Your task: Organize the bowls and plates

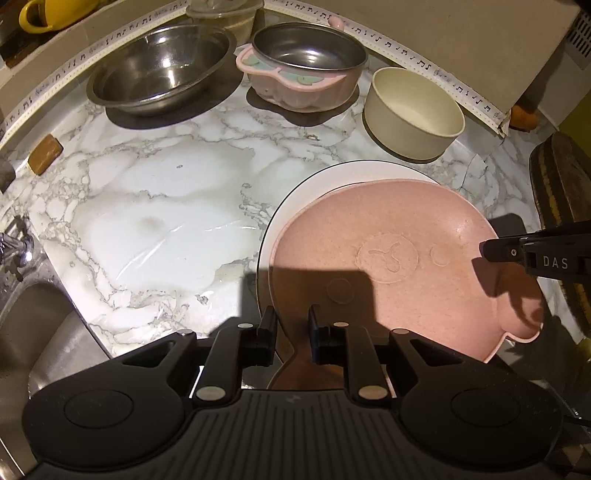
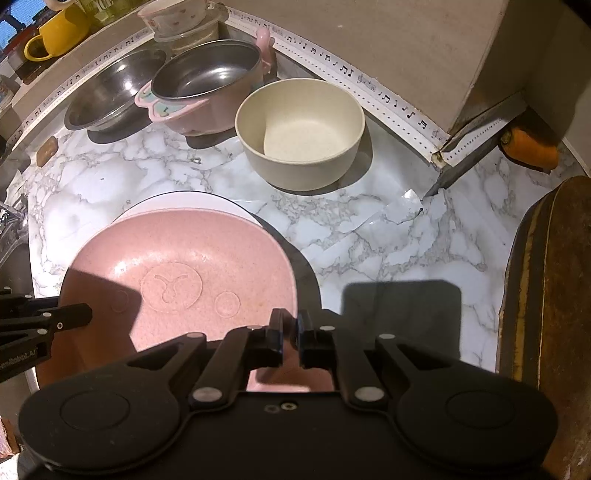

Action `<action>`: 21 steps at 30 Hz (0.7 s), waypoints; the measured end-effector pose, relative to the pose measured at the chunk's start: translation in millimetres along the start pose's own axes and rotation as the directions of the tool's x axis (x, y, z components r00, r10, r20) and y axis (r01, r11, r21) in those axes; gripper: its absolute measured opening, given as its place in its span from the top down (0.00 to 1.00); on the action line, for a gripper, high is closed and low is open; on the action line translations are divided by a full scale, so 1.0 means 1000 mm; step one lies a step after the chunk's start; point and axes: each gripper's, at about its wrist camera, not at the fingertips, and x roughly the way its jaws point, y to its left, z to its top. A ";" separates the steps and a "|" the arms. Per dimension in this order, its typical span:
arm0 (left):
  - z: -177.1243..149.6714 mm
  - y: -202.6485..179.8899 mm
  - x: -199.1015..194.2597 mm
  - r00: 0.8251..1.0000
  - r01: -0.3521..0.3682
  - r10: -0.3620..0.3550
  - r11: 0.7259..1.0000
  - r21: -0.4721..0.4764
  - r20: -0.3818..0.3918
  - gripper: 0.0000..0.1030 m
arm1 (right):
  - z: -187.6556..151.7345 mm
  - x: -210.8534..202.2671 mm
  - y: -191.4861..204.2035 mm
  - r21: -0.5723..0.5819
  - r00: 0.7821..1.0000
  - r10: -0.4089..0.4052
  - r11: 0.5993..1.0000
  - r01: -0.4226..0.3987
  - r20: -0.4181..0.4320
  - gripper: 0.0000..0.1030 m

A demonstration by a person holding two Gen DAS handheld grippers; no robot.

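A pink bear-shaped plate (image 1: 399,236) lies on top of a white plate (image 1: 295,195) on the marble counter. My left gripper (image 1: 292,325) is partly open, its jaws either side of the pink plate's near rim, not closed on it. My right gripper (image 2: 290,325) is shut on the pink plate's (image 2: 177,258) right rim; the white plate (image 2: 207,205) shows behind. At the back stand a steel bowl (image 1: 159,66), a pink-cased steel bowl (image 1: 306,62) and a cream bowl (image 1: 413,110).
A sink (image 1: 33,332) with a tap lies at the left edge. A dark wooden board (image 2: 546,280) stands at the right. A yellow mug (image 2: 59,33) sits on the back ledge, a carrot (image 2: 532,147) in the right corner.
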 end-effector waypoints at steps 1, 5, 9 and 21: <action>0.000 -0.001 0.000 1.000 -0.005 0.005 1.000 0.004 0.001 0.84 | -0.001 0.001 0.000 0.000 1.000 0.000 1.000 0.000 -0.001 0.92; 0.000 0.000 0.000 1.000 -0.004 0.004 1.000 0.002 -0.004 0.84 | -0.002 0.002 0.002 -0.004 1.000 -0.003 1.000 0.003 0.003 0.88; 0.001 0.001 -0.004 1.000 -0.018 0.018 1.000 0.007 0.005 0.83 | -0.002 0.000 0.005 -0.024 1.000 -0.009 1.000 0.009 0.016 0.82; -0.003 0.012 -0.024 0.999 0.013 -0.013 1.000 -0.005 0.051 0.70 | -0.006 -0.019 0.016 -0.053 0.998 -0.006 0.999 0.009 0.060 0.67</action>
